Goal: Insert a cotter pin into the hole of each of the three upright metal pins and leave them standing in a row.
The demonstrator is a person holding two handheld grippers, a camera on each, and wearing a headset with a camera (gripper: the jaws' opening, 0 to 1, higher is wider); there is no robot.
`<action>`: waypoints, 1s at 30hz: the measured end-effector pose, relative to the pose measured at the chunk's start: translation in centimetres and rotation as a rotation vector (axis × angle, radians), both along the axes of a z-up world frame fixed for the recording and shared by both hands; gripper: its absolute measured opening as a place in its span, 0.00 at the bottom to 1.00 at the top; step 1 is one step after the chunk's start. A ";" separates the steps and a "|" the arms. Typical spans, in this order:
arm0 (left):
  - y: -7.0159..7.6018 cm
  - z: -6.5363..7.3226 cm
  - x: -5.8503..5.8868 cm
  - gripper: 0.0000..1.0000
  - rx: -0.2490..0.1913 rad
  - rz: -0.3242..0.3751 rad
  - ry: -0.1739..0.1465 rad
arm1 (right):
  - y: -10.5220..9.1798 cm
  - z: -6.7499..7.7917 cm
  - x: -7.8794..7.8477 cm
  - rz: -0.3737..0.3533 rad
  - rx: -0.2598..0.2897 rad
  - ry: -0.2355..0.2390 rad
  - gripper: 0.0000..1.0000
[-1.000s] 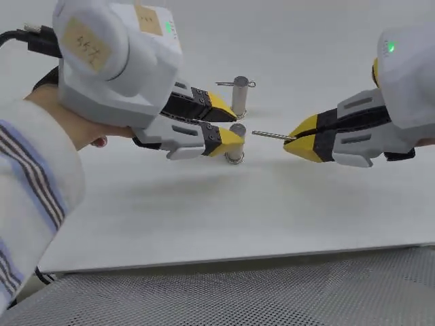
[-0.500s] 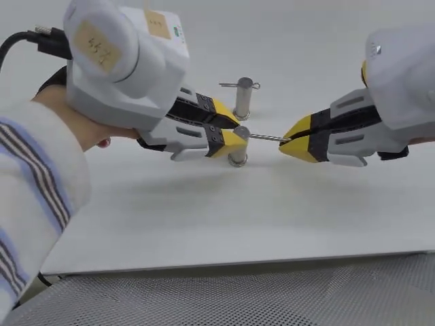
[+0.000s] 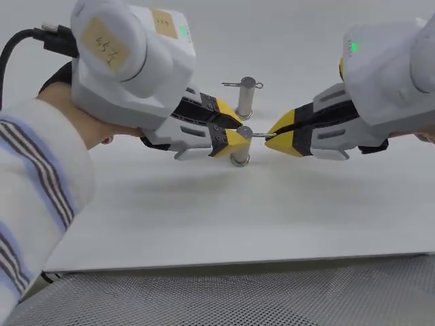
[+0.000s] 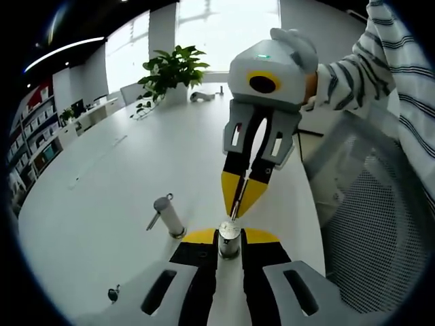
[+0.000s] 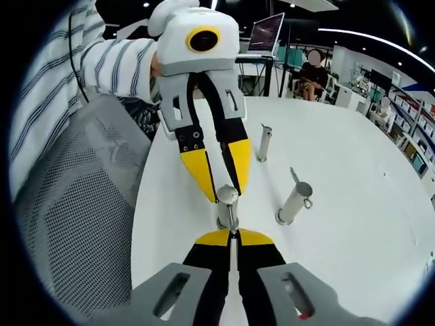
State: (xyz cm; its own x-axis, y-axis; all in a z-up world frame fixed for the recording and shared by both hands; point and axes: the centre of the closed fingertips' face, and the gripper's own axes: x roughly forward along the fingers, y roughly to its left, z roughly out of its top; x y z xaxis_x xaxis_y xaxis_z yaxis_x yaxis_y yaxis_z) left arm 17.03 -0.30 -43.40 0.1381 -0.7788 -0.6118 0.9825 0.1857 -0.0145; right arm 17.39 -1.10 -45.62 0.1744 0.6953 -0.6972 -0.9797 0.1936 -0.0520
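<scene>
My left gripper (image 3: 233,132) is shut on an upright metal pin (image 3: 238,151) on the white table. My right gripper (image 3: 272,134) is shut on a cotter pin (image 3: 259,135) and holds it level, its tip at the head of that pin. The left gripper view has the held pin (image 4: 229,234) between the jaws and the right gripper (image 4: 243,197) right above it. Behind stands a second metal pin (image 3: 245,98) with a cotter pin (image 3: 234,84) through its top. A third upright pin (image 5: 264,142), bare, stands farther back in the right gripper view.
The table's front edge (image 3: 238,260) runs close below the grippers, with a grey mesh chair (image 3: 238,299) under it. A small loose part (image 4: 113,293) lies on the table to the left. A potted plant (image 4: 173,68) stands at the far end.
My right gripper has moved left with the cotter pin, closing the gap until its tip meets the head of the held pin. The left gripper has kept its hold.
</scene>
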 end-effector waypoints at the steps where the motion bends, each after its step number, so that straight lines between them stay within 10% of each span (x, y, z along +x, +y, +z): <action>1: 0.0 0.0 0.0 0.09 0.000 0.000 0.000 | 0.3 0.0 0.1 0.016 -0.001 -0.014 0.00; 9: -0.1 0.1 -0.1 0.09 0.000 0.001 0.004 | 0.5 -0.2 0.2 0.058 -0.019 -0.060 0.10; 30: -0.2 0.3 -0.4 0.09 -0.003 0.026 0.017 | 0.8 0.7 -0.1 0.013 0.023 -0.032 0.00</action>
